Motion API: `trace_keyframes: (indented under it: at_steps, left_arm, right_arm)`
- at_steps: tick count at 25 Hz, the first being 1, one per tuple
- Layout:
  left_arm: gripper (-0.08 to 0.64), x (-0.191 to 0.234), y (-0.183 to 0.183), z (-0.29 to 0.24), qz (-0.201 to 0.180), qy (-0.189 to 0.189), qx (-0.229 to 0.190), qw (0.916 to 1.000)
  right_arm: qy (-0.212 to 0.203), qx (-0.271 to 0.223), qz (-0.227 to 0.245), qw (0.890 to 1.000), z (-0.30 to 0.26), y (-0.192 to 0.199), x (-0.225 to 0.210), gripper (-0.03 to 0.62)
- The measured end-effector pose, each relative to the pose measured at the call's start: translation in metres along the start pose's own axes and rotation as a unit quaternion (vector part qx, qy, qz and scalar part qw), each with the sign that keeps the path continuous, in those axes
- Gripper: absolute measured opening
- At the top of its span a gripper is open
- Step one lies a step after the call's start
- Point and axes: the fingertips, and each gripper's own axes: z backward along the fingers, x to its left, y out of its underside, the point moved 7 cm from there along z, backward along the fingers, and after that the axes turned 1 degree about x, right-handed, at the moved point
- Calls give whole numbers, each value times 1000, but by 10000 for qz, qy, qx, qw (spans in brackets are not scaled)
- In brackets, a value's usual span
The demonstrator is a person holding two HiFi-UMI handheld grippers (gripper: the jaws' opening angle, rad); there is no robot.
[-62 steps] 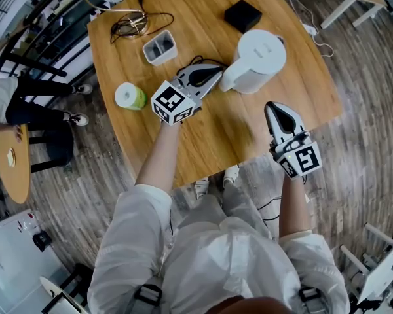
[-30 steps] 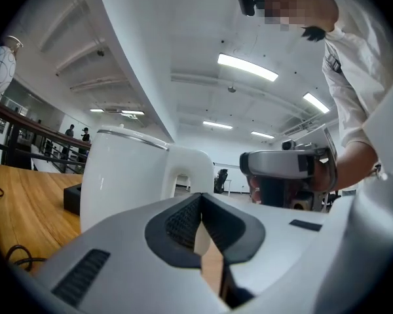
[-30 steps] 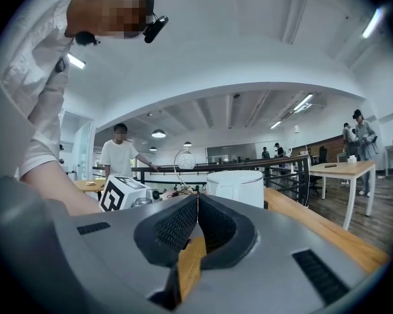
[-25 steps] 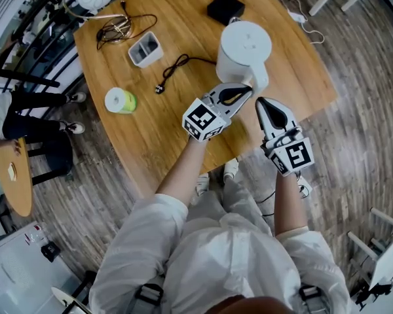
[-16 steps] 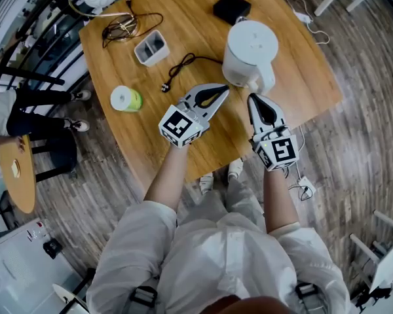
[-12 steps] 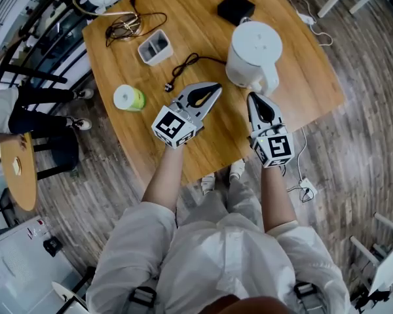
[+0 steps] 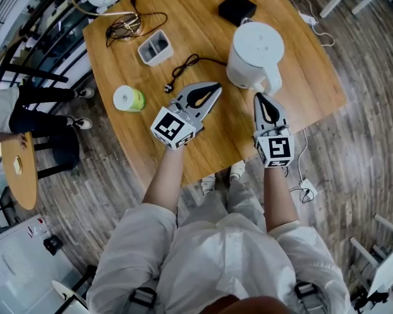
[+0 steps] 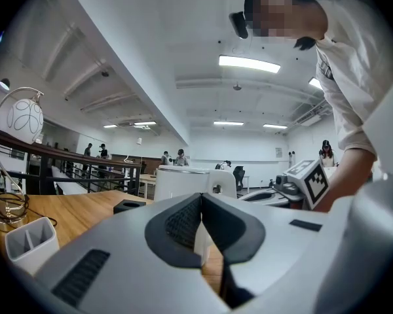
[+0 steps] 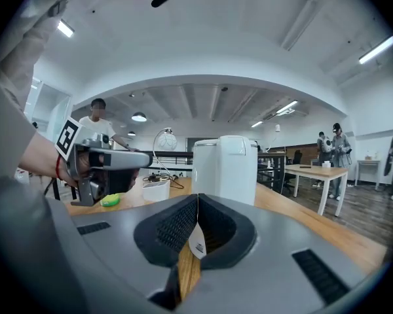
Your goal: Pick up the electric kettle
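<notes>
The wooden bench [image 7: 203, 28] carries a white electric kettle [image 7: 255, 56] — a loose black cord [image 7: 183, 66] beside it, a black box [image 7: 236, 8] near the far edge — plus a white divided holder [image 7: 155, 48], a green-and-white roll [image 7: 128, 99] and tangled cable [image 7: 128, 23].

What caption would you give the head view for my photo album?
A person's shut left gripper and shut right gripper point toward a white electric kettle on a wooden table.

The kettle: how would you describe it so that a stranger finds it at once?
On the wooden table, look at its right side, just beyond the right gripper. The kettle stands there: a tall white round body with a handle, unlike the flat black box beyond it and the thin black cable at its left.
</notes>
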Motion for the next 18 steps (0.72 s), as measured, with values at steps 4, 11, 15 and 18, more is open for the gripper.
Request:
trace_keyframes:
  at_steps: [4, 11, 15, 18]
  left_arm:
    - [8, -5, -1, -3, -40, 60, -15, 10000]
    - [8, -9, 2, -2, -15, 60, -12, 10000]
    - [8, -10, 3, -2, 3, 73, 12, 10000]
    - [8, -12, 3, -2, 9, 78, 36, 10000]
  right_arm:
    - [225, 123, 74, 9996, 0, 4, -11, 12]
    - [147, 218, 276, 9993, -3, 8, -40, 12]
    - [-46, 263, 455, 9986, -7, 8, -60, 12]
    - [-188, 264, 566, 9979, -9, 5, -77, 12]
